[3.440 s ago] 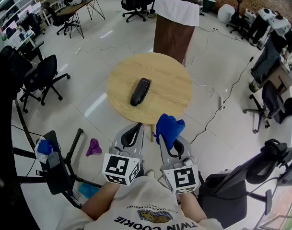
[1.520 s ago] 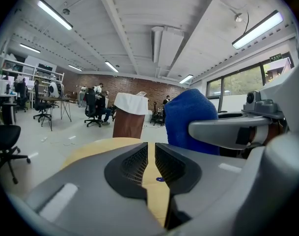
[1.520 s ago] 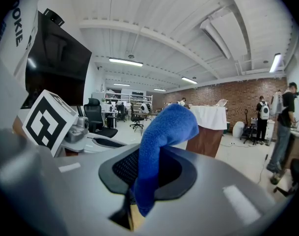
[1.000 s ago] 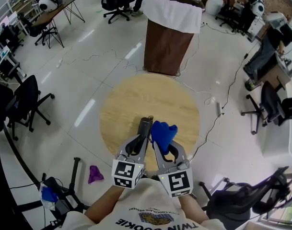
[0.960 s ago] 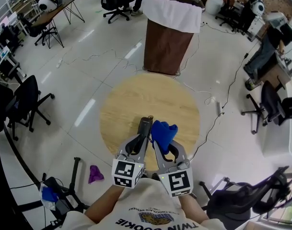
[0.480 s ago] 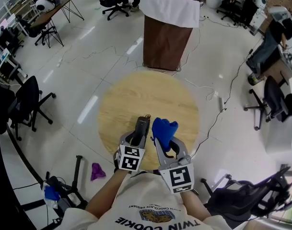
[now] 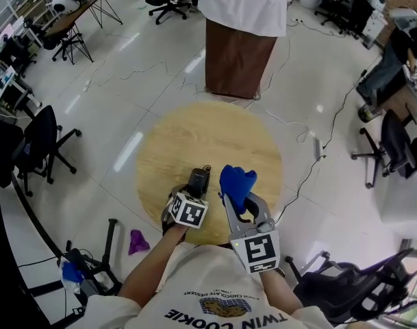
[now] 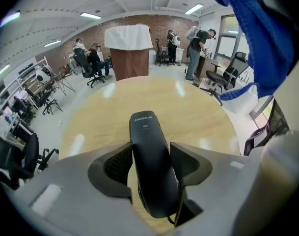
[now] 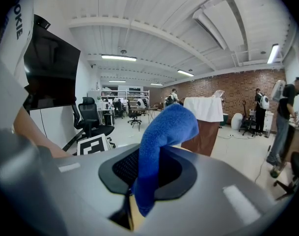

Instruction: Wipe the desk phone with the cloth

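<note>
Up close, right gripper (image 9: 145,181) shut tight on a blue cloth (image 9: 165,127), cloth poking up from the jaws. Just to its left, left gripper (image 8: 150,154) tipped down over the black desk phone (image 8: 145,129). Jaws apart and just opened wider, one on each side of the phone. Phone flat on the round wooden table (image 7: 222,132), near the close edge. Down on the floor to the left, a small purple rag (image 7: 136,240). Far behind the table, a brown stand (image 7: 234,64) with a white sheet (image 7: 244,9) on top.
</note>
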`<move>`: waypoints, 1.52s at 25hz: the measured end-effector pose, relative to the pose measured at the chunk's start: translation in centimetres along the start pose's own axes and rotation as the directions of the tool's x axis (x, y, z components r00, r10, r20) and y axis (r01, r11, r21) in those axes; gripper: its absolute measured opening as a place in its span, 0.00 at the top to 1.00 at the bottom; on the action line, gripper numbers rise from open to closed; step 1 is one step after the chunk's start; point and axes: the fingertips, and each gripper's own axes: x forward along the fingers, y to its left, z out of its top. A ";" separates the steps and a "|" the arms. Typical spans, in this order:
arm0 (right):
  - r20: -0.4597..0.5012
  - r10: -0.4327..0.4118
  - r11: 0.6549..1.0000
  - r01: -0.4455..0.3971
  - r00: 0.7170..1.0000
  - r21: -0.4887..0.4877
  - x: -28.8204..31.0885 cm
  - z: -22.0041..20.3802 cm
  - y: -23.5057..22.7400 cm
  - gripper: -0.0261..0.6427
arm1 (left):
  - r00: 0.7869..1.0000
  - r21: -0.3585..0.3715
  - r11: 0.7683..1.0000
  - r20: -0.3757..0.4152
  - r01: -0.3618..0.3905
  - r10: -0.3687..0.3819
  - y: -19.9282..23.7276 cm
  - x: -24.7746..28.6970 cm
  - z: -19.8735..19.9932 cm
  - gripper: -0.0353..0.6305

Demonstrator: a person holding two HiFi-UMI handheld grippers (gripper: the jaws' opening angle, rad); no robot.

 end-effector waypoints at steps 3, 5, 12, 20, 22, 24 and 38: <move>0.002 0.006 1.000 -0.006 1.000 0.004 0.2 0.0 -0.5 0.87 | 1.000 -0.015 1.000 -0.027 -0.015 0.014 0.3 0.2 -0.3 0.57; 0.003 0.009 1.000 -0.009 1.000 0.008 0.3 -0.1 -0.8 0.87 | 0.999 -0.020 1.000 -0.043 -0.016 0.015 0.3 0.6 -0.6 0.56; 0.009 0.023 1.000 -0.024 1.000 0.019 0.5 -0.1 -1.1 0.87 | 0.994 -0.016 1.000 -0.112 -0.020 0.019 0.2 2.5 -1.7 0.53; 0.003 0.024 0.999 -0.024 1.000 0.028 0.5 -0.6 -1.3 0.87 | 0.996 -0.089 0.996 -0.094 -0.008 -0.001 0.6 3.7 -1.7 0.52; 0.001 0.025 0.999 -0.025 1.000 0.030 0.5 -0.6 -1.4 0.87 | 0.996 -0.101 0.995 -0.084 -0.004 -0.004 0.6 3.7 -1.7 0.52; -0.002 0.027 0.999 -0.027 1.000 0.032 0.5 -0.7 -1.4 0.87 | 0.997 -0.106 0.994 -0.072 0.003 -0.011 0.6 3.7 -1.7 0.53; -0.003 0.025 0.999 -0.025 1.000 0.037 0.5 -0.7 -1.5 0.87 | 0.999 -0.098 0.994 -0.027 0.043 -0.046 1.0 2.8 -1.6 0.54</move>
